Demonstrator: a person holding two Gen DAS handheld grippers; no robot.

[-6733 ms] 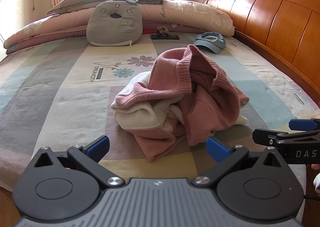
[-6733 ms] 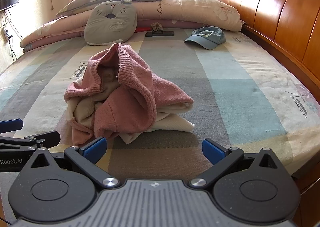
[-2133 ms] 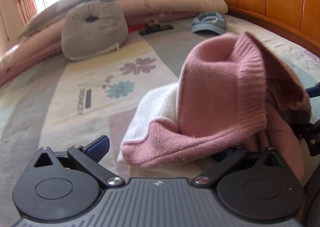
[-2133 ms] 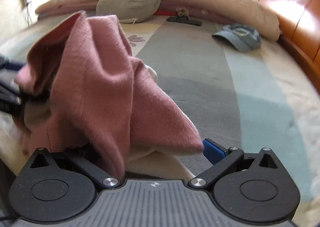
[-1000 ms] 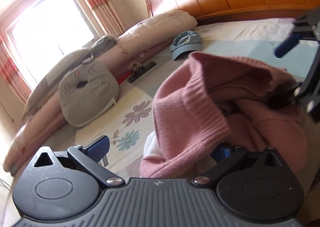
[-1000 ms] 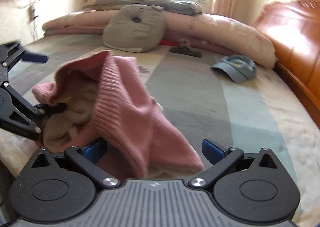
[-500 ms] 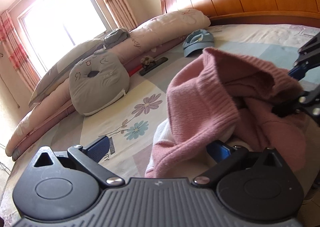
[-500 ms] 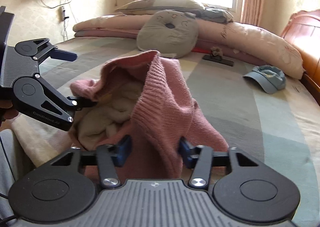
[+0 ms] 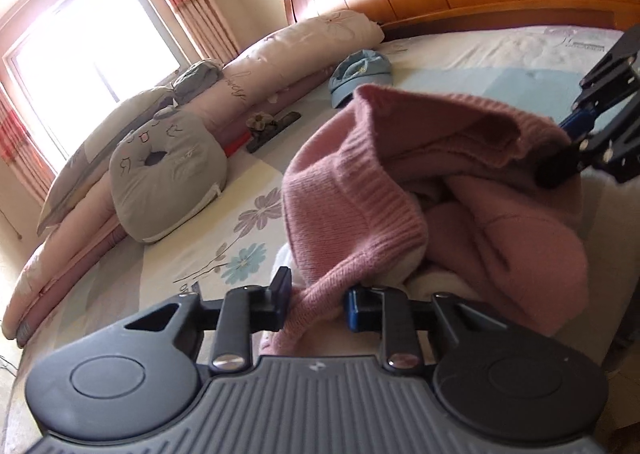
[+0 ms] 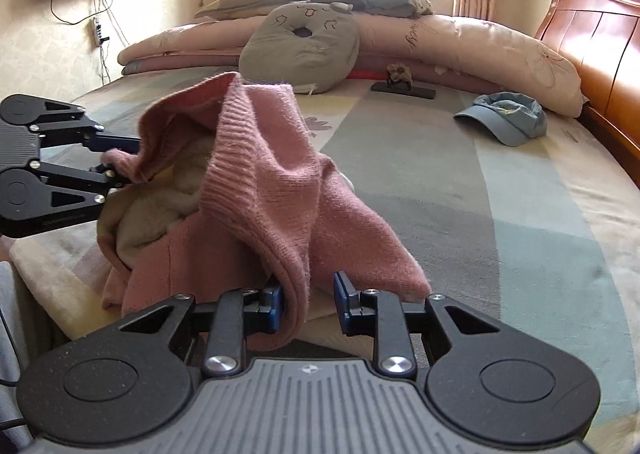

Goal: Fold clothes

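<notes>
Clearly both grippers have hold of the pink and cream sweater (image 10: 256,190), which sits bunched near the edge of the bed (image 10: 520,214). The left gripper (image 9: 316,296) is narrowed onto a thin pink strip; the right gripper (image 10: 308,300) is narrowed too, with a ribbed edge against 1 finger, though a gap shows beside the other. That looser bite could slip if the sweater is lifted, and tangled layers could drag up as a lump. A blue cap (image 10: 508,116), grey cushion (image 10: 300,42) and rolled quilt (image 10: 460,42) lie well apart; nothing crowds the spreading space.
</notes>
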